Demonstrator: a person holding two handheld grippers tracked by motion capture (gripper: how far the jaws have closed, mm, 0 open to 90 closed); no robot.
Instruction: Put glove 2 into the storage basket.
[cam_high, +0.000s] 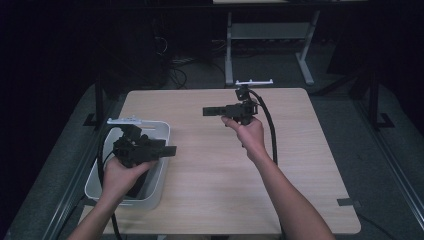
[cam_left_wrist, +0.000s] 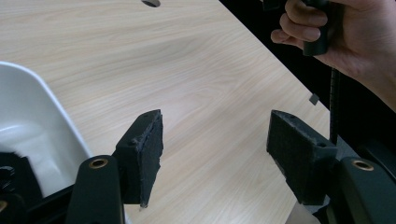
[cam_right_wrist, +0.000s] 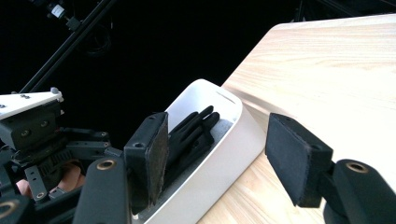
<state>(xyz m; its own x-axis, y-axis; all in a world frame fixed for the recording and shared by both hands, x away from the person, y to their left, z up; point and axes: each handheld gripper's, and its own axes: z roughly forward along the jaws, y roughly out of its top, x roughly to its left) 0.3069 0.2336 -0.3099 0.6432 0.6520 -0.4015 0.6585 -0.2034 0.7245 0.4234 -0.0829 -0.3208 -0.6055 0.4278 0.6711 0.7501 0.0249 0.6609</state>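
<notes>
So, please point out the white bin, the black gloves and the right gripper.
white bin (cam_right_wrist: 233, 140), right gripper view, outer side wall.
black gloves (cam_right_wrist: 194, 128), right gripper view, the fingers.
right gripper (cam_high: 212, 111), high view, jaw tips.

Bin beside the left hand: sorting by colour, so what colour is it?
White; the bin shows best in the right gripper view.

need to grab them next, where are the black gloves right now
The black gloves lie inside the white bin at the table's left edge in the high view, under the left gripper.

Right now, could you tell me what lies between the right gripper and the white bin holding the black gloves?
Only bare tabletop: the high view shows nothing between the right gripper and the white bin.
</notes>
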